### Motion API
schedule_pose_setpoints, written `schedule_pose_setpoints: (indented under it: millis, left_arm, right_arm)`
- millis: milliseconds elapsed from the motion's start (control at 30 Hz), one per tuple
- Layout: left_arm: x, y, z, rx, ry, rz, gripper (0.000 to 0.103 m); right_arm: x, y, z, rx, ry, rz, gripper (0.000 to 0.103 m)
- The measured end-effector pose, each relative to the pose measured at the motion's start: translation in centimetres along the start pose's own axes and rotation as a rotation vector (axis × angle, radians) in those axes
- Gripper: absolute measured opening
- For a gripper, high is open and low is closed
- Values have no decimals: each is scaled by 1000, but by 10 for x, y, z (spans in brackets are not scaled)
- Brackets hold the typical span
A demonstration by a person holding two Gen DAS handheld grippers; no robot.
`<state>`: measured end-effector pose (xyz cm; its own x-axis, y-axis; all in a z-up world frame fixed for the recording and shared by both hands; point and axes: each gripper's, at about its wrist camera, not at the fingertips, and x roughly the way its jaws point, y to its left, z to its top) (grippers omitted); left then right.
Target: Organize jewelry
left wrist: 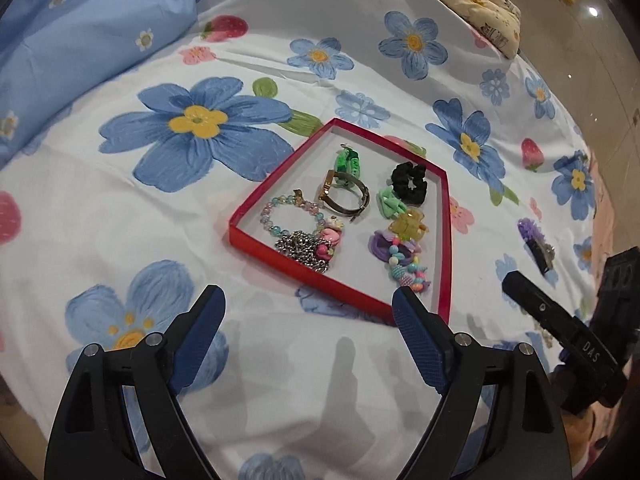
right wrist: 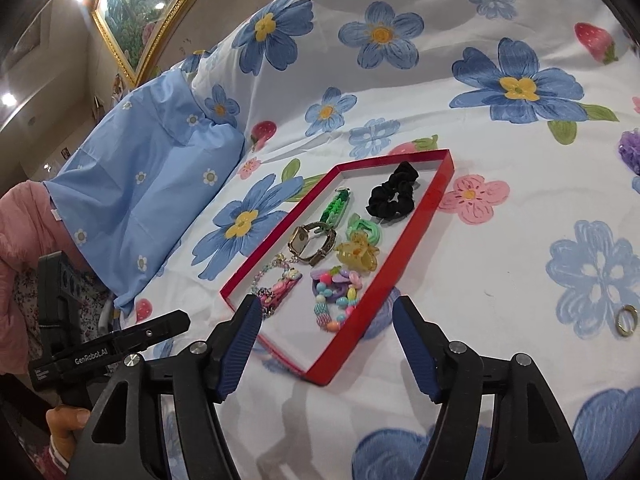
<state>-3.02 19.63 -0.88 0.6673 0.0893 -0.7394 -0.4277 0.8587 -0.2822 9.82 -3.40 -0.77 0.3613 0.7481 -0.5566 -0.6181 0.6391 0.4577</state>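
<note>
both tongs, left [left wrist: 308,312] and right [right wrist: 324,322], hang apart and empty over the bed [left wrist: 120,216], the red tray [left wrist: 445,240] of jewelry just ahead, a gold ring [right wrist: 626,319] right of the right tongs.

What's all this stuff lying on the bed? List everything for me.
Tray: one, red, shallow, middle of the bedsheet.
Scrunchie: one, black, far right in tray.
Watch: one, gold-toned, centre of tray.
Chain: one, green, behind the watch.
Hair clip: one, yellow, in tray.
Bead bracelets: several, pastel, near end of tray.
Purple clip: one, on the sheet right of tray.
Ring: one, gold, on the sheet.
Pillow: one, light blue.
Bedsheet: white, blue flowers.
Left hand-held gripper: black, blue pads, open, empty.
Right hand-held gripper: same, open, empty.
</note>
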Motion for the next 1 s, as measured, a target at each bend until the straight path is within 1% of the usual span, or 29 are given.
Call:
schedule_pose_setpoints:
  millis: [67, 167, 200, 267, 300, 367, 433, 467, 500, 600, 633, 733, 900, 1000]
  left_arm:
    - [-10, -4, -2, 17, -23, 8, 86]
    - [-25, -13, -1, 66, -45, 12, 87]
    - [-30, -17, 0, 85, -58, 21, 88]
    - [-41, -23, 3, 113, -91, 35, 94]
    - [-46, -25, 5, 121, -107, 39, 96]
    - [-56, -31, 10, 138, -144, 56, 102]
    - [-62, -34, 14, 151, -181, 68, 103]
    - [-64, -37, 15, 164, -202, 80, 103]
    - [-63, -39, 15, 176, -206, 99, 103]
    - [-56, -39, 8, 189, -212, 160, 103]
    - [-54, -38, 4, 186, -212, 165, 103]
    - [-47, -35, -8, 182, -191, 168, 103]
    - [-39, -34, -23, 205, -176, 223, 103]
    - [-37, -31, -29, 197, -175, 225, 103]
  right_arm:
    - [-5, 3, -2, -10, -6, -8, 71]
    - [-14, 10, 1, -42, -16, -13, 76]
    - [-20, 14, 4, -62, -29, -16, 76]
    - [-29, 22, 11, -103, -55, -29, 78]
    - [-35, 27, 15, -127, -71, -39, 81]
    - [-46, 37, 23, -173, -101, -53, 86]
    - [-56, 46, 29, -217, -129, -63, 91]
    - [-61, 51, 32, -238, -142, -73, 96]
    - [-66, 57, 34, -263, -159, -86, 101]
    - [-69, 63, 32, -299, -176, -117, 102]
    - [-68, 63, 29, -302, -179, -132, 102]
    - [-62, 57, 14, -283, -168, -141, 102]
    - [-47, 45, -7, -255, -125, -137, 102]
    - [-44, 41, -17, -251, -124, -149, 102]
